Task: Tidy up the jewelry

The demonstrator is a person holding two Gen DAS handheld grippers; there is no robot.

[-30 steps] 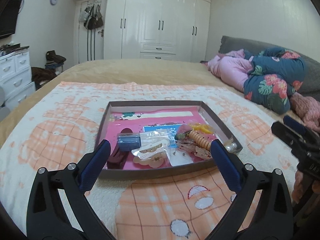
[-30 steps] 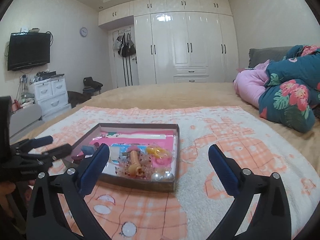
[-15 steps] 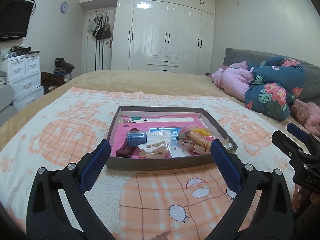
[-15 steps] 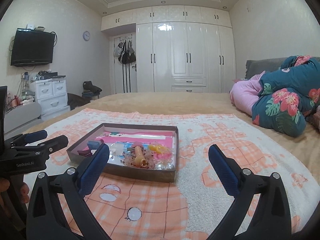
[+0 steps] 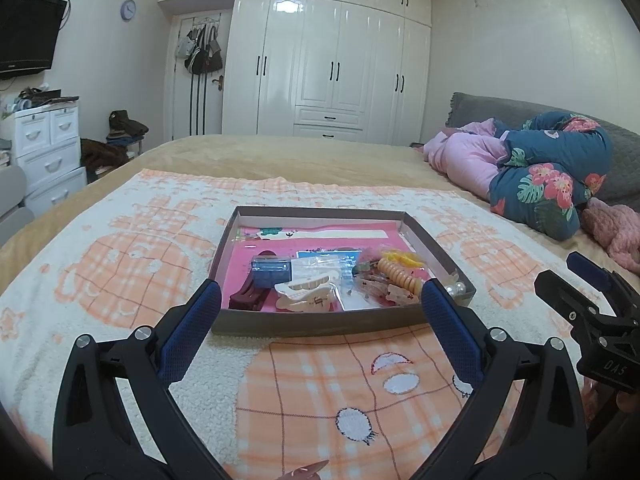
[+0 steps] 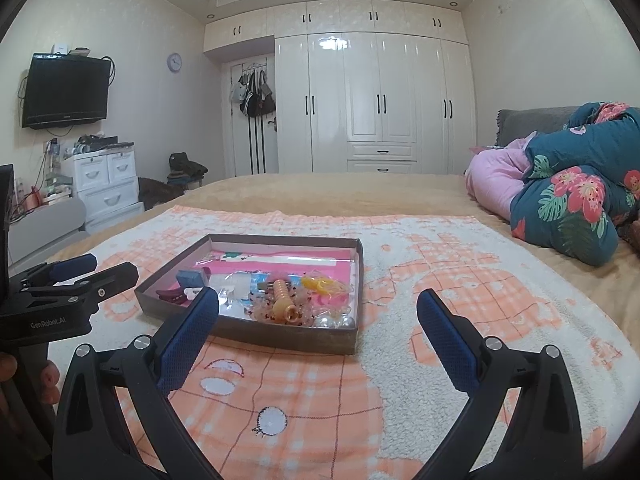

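Both grippers have drawn back and risen since the earlier frames, so the tray [image 5: 320, 326] now sits farther off and more of the wardrobe [image 5: 332, 68] and ceiling shows. Left gripper [image 5: 320, 300] and right gripper [image 6: 318, 302]: fingers spread wide, nothing between them, each above the blanket [image 5: 120, 264] short of the tray. Legible markings: "GenRobot.AI" on the left gripper's body in the right wrist view; "DA5" on the right gripper's body in the left wrist view. Jewelry lies loose in the shallow brown tray with its pink lining: a beaded bracelet [image 5: 400, 278], a dark red hair clip [image 5: 248, 300], a cream hair claw [image 5: 306, 294], pearls [image 6: 334, 322] in the near right corner, small clear bags. Surface: a white and orange plaid blanket on a bed. Room: white wardrobe, wall clock [image 6: 174, 61], wall-mounted television [image 6: 66, 90], white drawer unit [image 6: 104, 184], floral bedding [image 6: 576, 204].
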